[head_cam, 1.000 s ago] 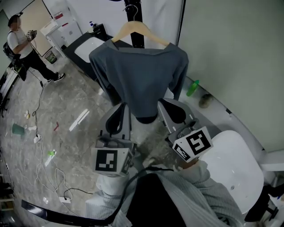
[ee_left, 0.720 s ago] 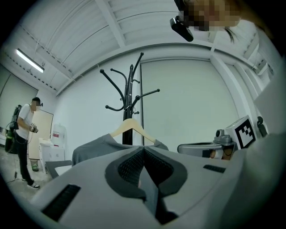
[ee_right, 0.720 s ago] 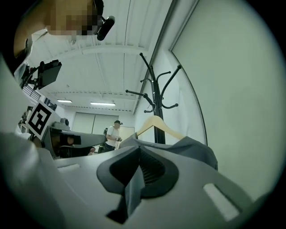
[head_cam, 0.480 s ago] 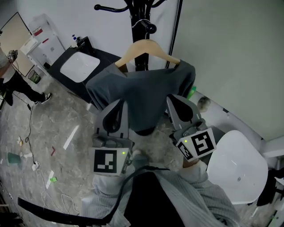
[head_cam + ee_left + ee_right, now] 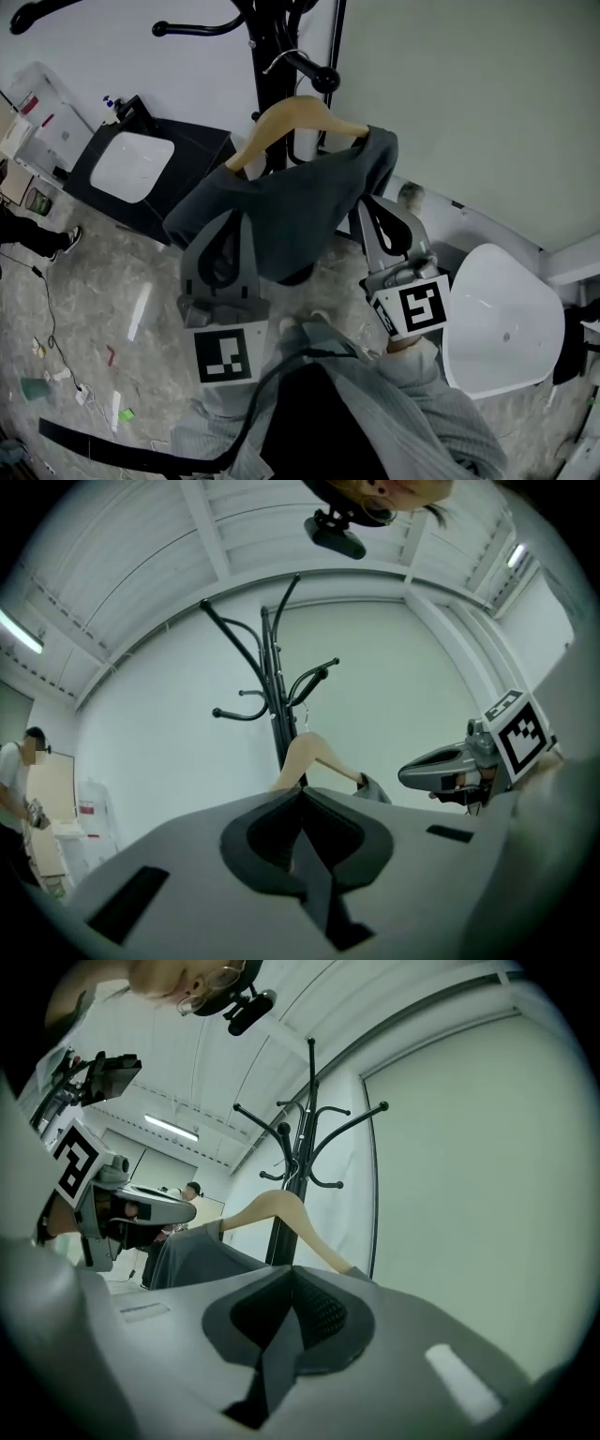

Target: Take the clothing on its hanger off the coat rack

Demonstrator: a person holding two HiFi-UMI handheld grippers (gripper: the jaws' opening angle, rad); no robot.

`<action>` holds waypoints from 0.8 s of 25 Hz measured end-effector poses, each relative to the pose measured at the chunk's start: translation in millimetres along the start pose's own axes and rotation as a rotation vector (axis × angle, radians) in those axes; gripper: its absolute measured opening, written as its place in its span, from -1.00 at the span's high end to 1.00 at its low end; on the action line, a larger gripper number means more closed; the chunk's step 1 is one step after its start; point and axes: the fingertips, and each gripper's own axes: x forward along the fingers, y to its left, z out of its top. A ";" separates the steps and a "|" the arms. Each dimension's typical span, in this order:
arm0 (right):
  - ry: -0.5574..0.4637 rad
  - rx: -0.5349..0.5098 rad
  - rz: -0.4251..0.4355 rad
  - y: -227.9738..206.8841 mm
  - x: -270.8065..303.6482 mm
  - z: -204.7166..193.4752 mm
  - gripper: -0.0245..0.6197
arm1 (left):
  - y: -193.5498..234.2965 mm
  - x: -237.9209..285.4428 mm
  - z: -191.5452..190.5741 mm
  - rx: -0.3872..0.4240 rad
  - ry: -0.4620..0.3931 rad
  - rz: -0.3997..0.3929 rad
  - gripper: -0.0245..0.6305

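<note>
A dark grey shirt hangs on a wooden hanger. The hanger's wire hook sits at a peg of the black coat rack. My left gripper is shut, its tip against the shirt's left side. On the shirt's right side, just under the shoulder, my right gripper is also shut. Whether either one pinches cloth I cannot see. The left gripper view shows shut jaws under the hanger. Beyond the shut jaws in the right gripper view are the hanger and the shirt.
A black stand with a white basin is left of the rack. At the right is a round white seat, with the pale wall behind it. A person's leg shows at the left edge. Cables and litter lie on the floor.
Both grippers have moved forward towards the rack, keeping to the shirt's two sides. The rack and hanger now show closer and more from above. Both gripper jaws stayed shut.
</note>
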 end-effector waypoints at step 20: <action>0.038 -0.382 0.090 -35.5 75.9 20.6 0.29 | 12.8 51.9 12.6 0.472 0.134 0.157 0.36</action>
